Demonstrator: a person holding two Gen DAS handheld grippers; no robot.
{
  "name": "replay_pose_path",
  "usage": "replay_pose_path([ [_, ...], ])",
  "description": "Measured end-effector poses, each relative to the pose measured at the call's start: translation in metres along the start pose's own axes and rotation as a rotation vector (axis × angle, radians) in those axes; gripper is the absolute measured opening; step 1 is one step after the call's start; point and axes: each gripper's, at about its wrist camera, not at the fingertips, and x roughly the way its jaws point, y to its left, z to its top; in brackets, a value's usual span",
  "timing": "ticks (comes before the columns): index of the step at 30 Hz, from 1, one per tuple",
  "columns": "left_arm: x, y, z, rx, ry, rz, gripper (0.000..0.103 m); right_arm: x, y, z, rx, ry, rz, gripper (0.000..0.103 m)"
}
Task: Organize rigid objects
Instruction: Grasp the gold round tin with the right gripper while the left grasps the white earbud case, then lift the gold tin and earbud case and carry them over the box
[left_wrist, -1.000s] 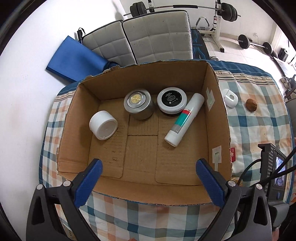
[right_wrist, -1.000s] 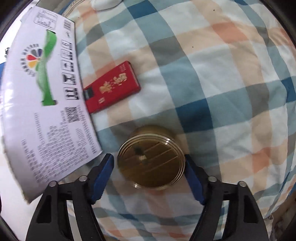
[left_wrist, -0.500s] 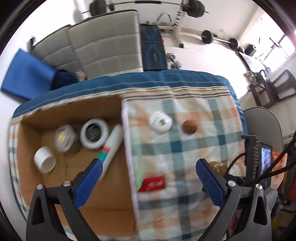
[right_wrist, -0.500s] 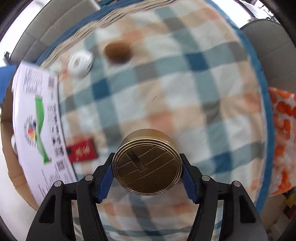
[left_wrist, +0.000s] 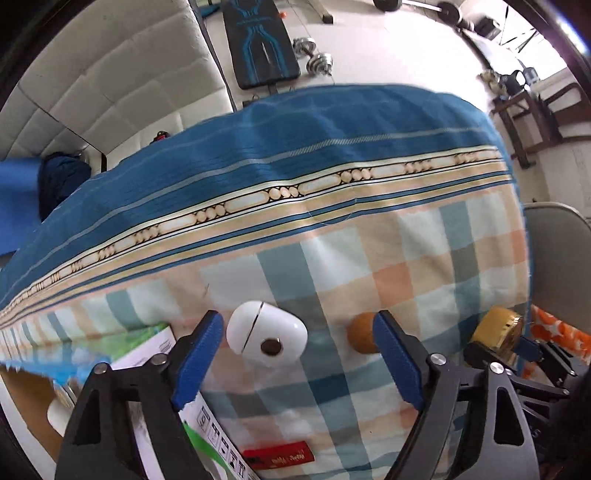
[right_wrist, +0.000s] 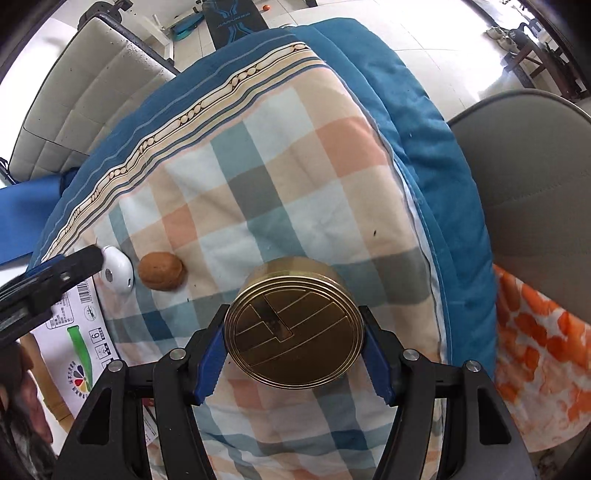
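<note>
My right gripper (right_wrist: 295, 339) is shut on a round gold tin (right_wrist: 293, 325) and holds it above the checked cloth; the tin also shows in the left wrist view (left_wrist: 496, 330). My left gripper (left_wrist: 295, 354) is open, its fingers on either side of a white earbud case (left_wrist: 266, 338) that lies on the cloth. A brown nut-like ball (left_wrist: 360, 338) sits just right of the case, partly behind the right finger. In the right wrist view the case (right_wrist: 118, 273) and the ball (right_wrist: 161, 275) lie side by side. The cardboard box (left_wrist: 26, 402) is at the lower left.
A red packet (left_wrist: 277, 456) lies on the checked cloth (left_wrist: 424, 258) near the box's white printed flap (left_wrist: 207, 432). A grey chair (right_wrist: 532, 184) stands right of the table. White cushioned chairs (left_wrist: 110, 74) and gym weights (left_wrist: 317, 59) are beyond the far edge.
My left gripper has swung right, away from over the box, and come down around the white case. My right gripper closed on the gold tin and lifted it off the cloth.
</note>
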Motion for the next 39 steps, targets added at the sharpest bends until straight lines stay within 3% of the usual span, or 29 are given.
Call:
replay_pose_path([
  [5, 0.039, -0.009, 0.009, 0.103, 0.137, 0.118, 0.082, 0.002, -0.014, 0.025, 0.0, 0.025, 0.023, 0.068],
  [7, 0.046, -0.007, 0.009, 0.107, 0.156, 0.123, 0.08, 0.005, -0.02, 0.026, -0.009, 0.027, 0.026, 0.068],
  [8, 0.049, -0.008, 0.009, 0.105, 0.163, 0.101, 0.069, 0.005, -0.021, 0.026, -0.014, 0.029, 0.027, 0.068],
  [12, 0.046, -0.015, 0.007, 0.104, 0.151, 0.071, 0.049, 0.009, -0.017, 0.028, -0.019, 0.033, 0.034, 0.068],
  [14, 0.042, -0.02, 0.005, 0.098, 0.143, 0.065, 0.034, 0.016, -0.01, 0.027, -0.016, 0.038, 0.032, 0.068],
  [15, 0.04, -0.023, 0.005, 0.096, 0.139, 0.059, 0.032, 0.016, -0.011, 0.027, -0.016, 0.038, 0.034, 0.068],
  [18, 0.04, -0.026, 0.003, 0.104, 0.138, 0.048, 0.033, 0.021, -0.004, 0.025, -0.018, 0.042, 0.034, 0.068],
  [19, 0.041, -0.025, 0.002, 0.101, 0.144, 0.046, 0.039, 0.02, -0.006, 0.025, -0.019, 0.045, 0.034, 0.068],
  [22, 0.047, -0.013, -0.003, 0.028, 0.177, 0.003, 0.07, 0.018, -0.008, 0.024, -0.031, 0.053, 0.029, 0.068],
  [23, 0.046, -0.006, -0.006, -0.02, 0.173, -0.027, 0.072, 0.019, -0.006, 0.024, -0.033, 0.054, 0.026, 0.068],
  [25, 0.048, 0.004, -0.012, -0.091, 0.181, -0.075, 0.072, 0.02, -0.005, 0.024, -0.035, 0.055, 0.026, 0.068],
  [28, 0.049, 0.005, -0.022, -0.104, 0.143, -0.054, 0.068, 0.023, -0.005, 0.024, -0.024, 0.06, 0.027, 0.068],
  [29, 0.049, 0.002, -0.025, -0.096, 0.127, -0.043, 0.058, 0.025, -0.004, 0.024, -0.023, 0.061, 0.024, 0.068],
  [31, 0.046, -0.002, -0.033, -0.086, 0.104, -0.022, 0.049, 0.029, 0.0, 0.024, -0.028, 0.065, 0.017, 0.068],
  [36, 0.045, -0.013, -0.038, -0.054, 0.085, -0.008, 0.049, 0.036, 0.009, 0.024, -0.043, 0.071, 0.002, 0.068],
  [39, 0.046, -0.009, -0.04, -0.108, 0.071, -0.026, 0.049, 0.04, 0.011, 0.027, -0.036, 0.07, -0.002, 0.068],
])
